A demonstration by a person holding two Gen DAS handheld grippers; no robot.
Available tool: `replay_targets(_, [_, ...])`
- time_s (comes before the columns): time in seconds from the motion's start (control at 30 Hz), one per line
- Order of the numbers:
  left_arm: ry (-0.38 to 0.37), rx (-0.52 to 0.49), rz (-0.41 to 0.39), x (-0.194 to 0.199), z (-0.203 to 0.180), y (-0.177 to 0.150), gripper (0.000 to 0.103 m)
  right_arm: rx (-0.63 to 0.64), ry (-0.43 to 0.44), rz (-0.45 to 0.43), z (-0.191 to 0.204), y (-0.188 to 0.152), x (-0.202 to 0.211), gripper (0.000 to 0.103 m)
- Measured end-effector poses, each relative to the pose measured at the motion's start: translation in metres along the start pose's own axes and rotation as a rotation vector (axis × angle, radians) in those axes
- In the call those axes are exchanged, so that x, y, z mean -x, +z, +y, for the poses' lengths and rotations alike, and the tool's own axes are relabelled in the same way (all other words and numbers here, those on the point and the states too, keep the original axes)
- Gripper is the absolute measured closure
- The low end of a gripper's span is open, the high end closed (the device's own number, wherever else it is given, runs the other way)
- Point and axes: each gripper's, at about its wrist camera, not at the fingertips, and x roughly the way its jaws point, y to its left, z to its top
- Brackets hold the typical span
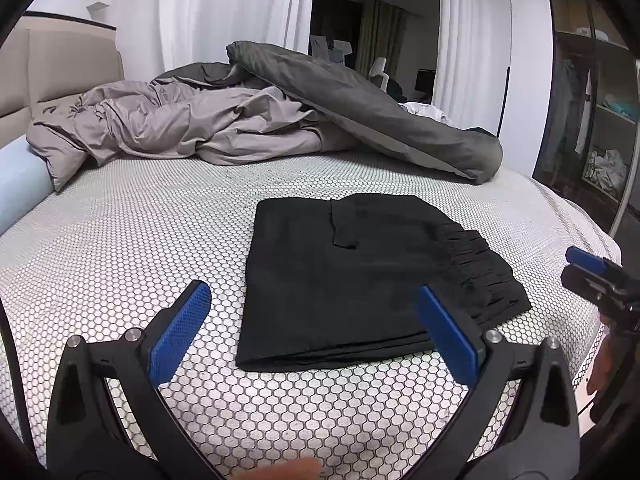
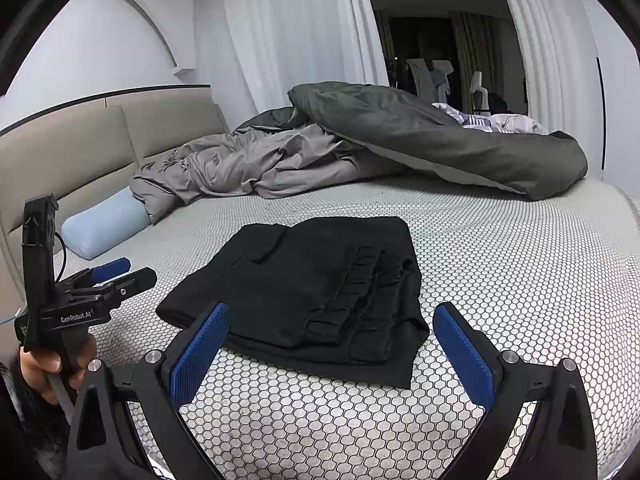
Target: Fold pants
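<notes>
Both grippers, left (image 1: 314, 330) and right (image 2: 332, 344), fingers spread empty, tilted down over folded black pants (image 1: 360, 276)

pants (image 1: 352, 276): 1 | tools: 2, left tool (image 1: 316, 332), right tool (image 2: 332, 350) | duvet (image 1: 280, 120): 1 | pillow (image 2: 104, 226): 1

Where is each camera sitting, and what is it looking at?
Left wrist: on the left tool, facing the folded black pants on the bed; a fingertip shows below.
Right wrist: on the right tool, facing the pants from their right; the left hand shows.
Both share: pants, grey duvet, honeycomb bed cover, and the other tool.
</notes>
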Motion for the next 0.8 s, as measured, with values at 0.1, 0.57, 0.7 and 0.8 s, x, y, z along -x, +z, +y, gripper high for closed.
replay_targets(0.1, [-0.002, 0.010, 0.006, -0.0017, 0.0016, -0.0014, 0.001, 0.009, -0.010, 0.010, 0.0012, -0.0012, -0.0026, 0.000])
replay_targets(0.57, [0.002, -0.020, 0.004, -0.0001, 0.0059, -0.0030, 0.001, 0.033, -0.003, 0.012, 0.0088, -0.0032, -0.0033, 0.000])
replay_targets(0.7, [0.004, -0.023, 0.001, 0.0001, 0.0081, -0.0032, 0.001, 0.038, -0.004, 0.007, 0.0090, -0.0028, -0.0029, 0.000])
replay_targets(0.8, [0.004, -0.025, 0.003, -0.0011, 0.0101, -0.0039, 0.001, 0.043, -0.003, 0.009, 0.0100, -0.0032, -0.0034, 0.000])
